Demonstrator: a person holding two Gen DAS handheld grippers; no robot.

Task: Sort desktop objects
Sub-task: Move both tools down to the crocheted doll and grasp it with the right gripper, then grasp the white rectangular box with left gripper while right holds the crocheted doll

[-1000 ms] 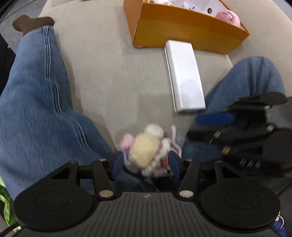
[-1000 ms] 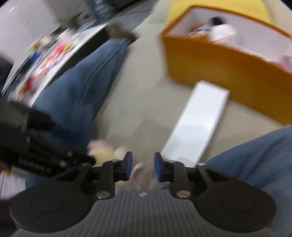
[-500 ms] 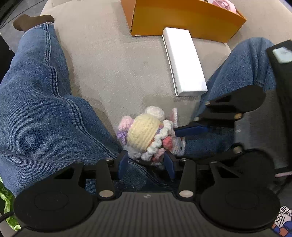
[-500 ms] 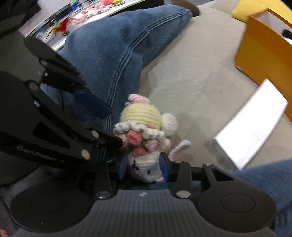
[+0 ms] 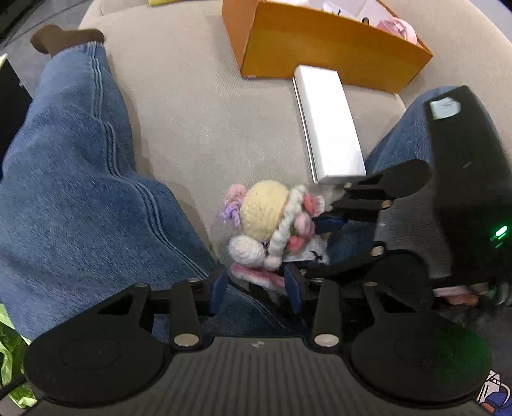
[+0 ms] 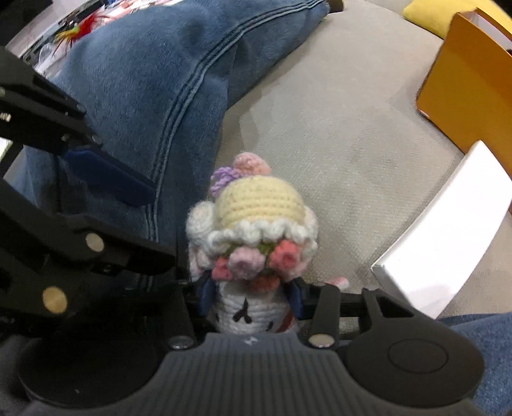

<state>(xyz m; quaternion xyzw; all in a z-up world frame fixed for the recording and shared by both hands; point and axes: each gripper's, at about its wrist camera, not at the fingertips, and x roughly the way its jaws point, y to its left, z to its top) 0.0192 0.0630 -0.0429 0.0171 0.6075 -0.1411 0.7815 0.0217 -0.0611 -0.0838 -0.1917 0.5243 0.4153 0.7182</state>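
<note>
On the beige fabric cushion [image 5: 198, 134], at its far edge, stands an open orange cardboard box [image 5: 323, 54] holding a pink rounded object [image 5: 400, 27] and some white items too small to name; a flat white rectangular box [image 5: 329, 124] lies just in front of it. Between the person's blue denim legs [image 5: 83, 192] sits the small crocheted doll with a cream hat and pink flowers [image 6: 252, 236]. The right gripper [image 6: 251, 296] clasps the doll's white body, pads pressing both sides. The left gripper [image 5: 256, 286] is closing, the doll's base between its blue pads, contact unclear. A second ago the right gripper was beside the doll, jaws narrower and empty; the left stood wider
</note>
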